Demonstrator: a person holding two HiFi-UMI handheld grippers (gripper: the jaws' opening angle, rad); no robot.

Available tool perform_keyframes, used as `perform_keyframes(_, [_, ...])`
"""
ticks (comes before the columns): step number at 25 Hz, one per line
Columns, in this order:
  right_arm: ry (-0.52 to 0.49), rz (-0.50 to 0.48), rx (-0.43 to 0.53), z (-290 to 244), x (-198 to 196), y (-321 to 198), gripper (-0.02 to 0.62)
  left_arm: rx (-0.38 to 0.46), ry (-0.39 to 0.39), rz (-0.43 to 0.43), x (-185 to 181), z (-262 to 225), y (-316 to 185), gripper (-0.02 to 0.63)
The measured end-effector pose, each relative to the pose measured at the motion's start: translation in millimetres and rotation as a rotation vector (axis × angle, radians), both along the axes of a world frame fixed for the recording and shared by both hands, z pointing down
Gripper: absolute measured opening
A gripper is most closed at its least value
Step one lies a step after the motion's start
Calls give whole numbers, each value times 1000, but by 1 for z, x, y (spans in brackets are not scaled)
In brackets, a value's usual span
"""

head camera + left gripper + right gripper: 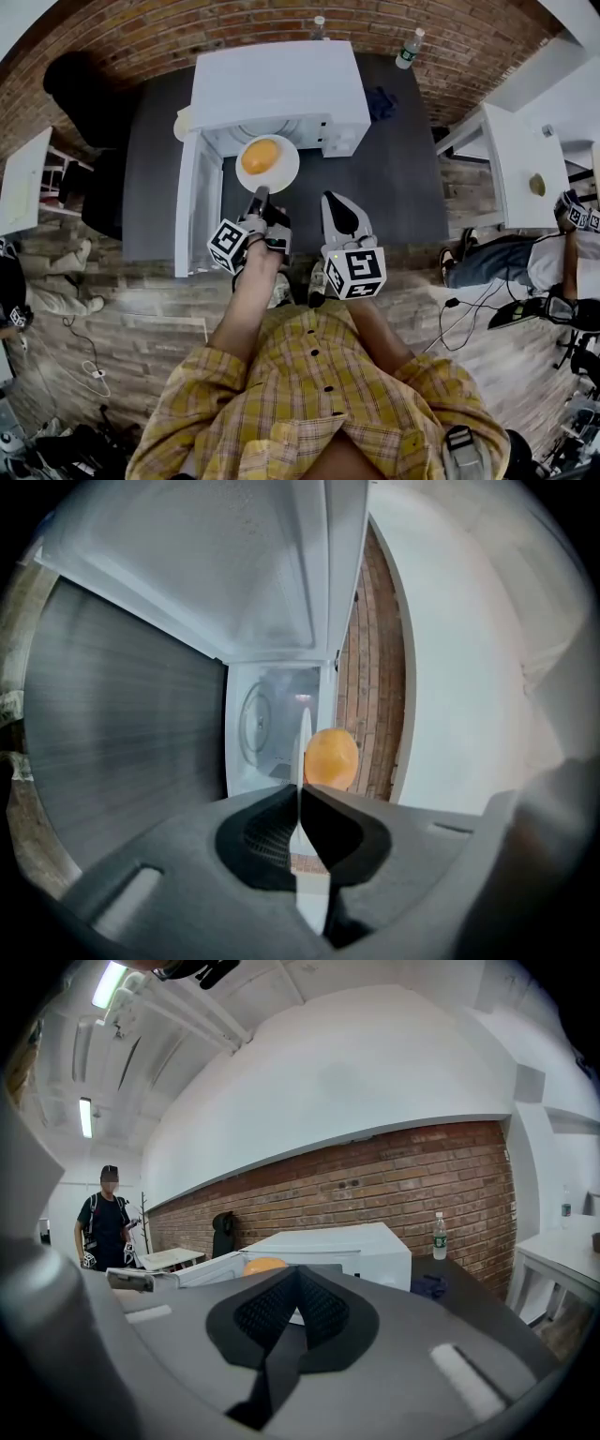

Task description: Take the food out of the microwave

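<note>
At the mouth of the open microwave, holds the white plate of orange food by its rim, clamped in the left gripper, right gripper clenched empty alongside; removal nearly done, setting down apparently left.

Fisheye bending in every view, with dark corners. Ceiling lamps high above the right gripper give bright, even light (shadows are soft). The plate pinched in the left gripper looks blurred.
</note>
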State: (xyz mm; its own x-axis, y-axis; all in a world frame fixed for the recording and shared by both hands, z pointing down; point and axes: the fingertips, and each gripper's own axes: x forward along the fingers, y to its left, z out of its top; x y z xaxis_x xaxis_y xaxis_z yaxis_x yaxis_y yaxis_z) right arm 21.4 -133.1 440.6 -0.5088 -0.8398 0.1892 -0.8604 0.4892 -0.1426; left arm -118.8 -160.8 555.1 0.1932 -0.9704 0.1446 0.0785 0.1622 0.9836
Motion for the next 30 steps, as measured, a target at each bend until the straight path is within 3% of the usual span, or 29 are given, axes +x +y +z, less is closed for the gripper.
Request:
perform_keyframes(10, [23,-36,57,5,-10,-7,2,71,1,21,7,-35,12,11])
perform_keyframes(30, [-10,-28,60,31,-13,-13,2,79,-37,23,-2,-29,25,11])
